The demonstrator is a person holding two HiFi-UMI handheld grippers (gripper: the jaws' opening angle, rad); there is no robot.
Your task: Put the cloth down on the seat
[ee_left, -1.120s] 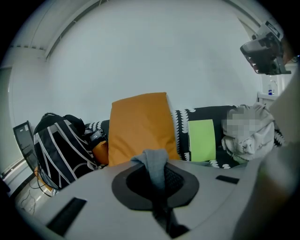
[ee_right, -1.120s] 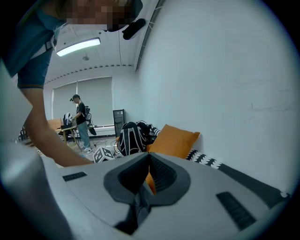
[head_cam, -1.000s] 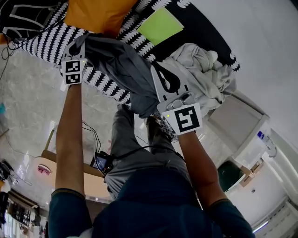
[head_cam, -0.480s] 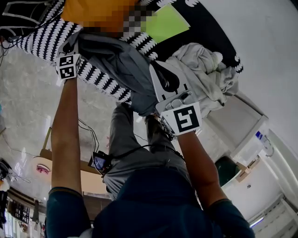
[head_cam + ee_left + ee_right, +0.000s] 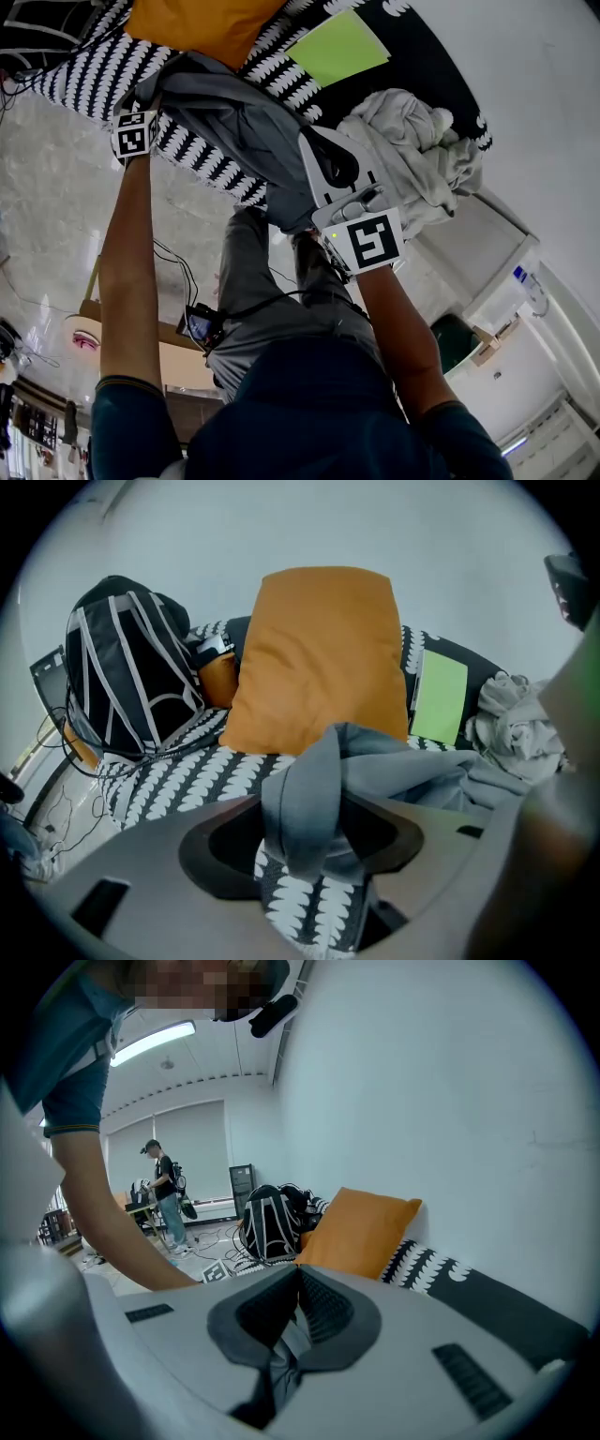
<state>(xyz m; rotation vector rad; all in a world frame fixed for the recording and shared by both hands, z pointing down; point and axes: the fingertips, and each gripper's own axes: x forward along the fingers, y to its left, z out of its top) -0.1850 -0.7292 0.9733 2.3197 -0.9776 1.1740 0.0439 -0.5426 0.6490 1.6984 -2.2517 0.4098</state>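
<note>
Release is beginning on our left side: the left gripper [image 5: 305, 841] is opening its jaws, and a fold of the grey cloth [image 5: 394, 771] is standing loosely between the pads rather than being squeezed. Nearer our body, the right gripper [image 5: 292, 1321] is doing the opposite, its jaws pressing together on a thin strip of the same cloth. Between the two, the cloth appears to be lying over the near edge of the seat [image 5: 80, 80], so we are judging the task well along: one end is being let go, and freeing the right end and drawing both grippers clear is what is remaining. Beyond the cloth an orange cushion [image 5: 323, 658] is leaning at the back of the seat, with a green sheet [image 5: 439, 696] to its right and a pale heap of laundry [image 5: 412, 150] farther right. The left gripper view is giving us a black backpack [image 5: 131, 667] whole, where the head view is cutting it off. Only the right gripper view is showing the far room, where a person [image 5: 167, 1194] is standing, and only the head view is showing the cloth's whole span.
</note>
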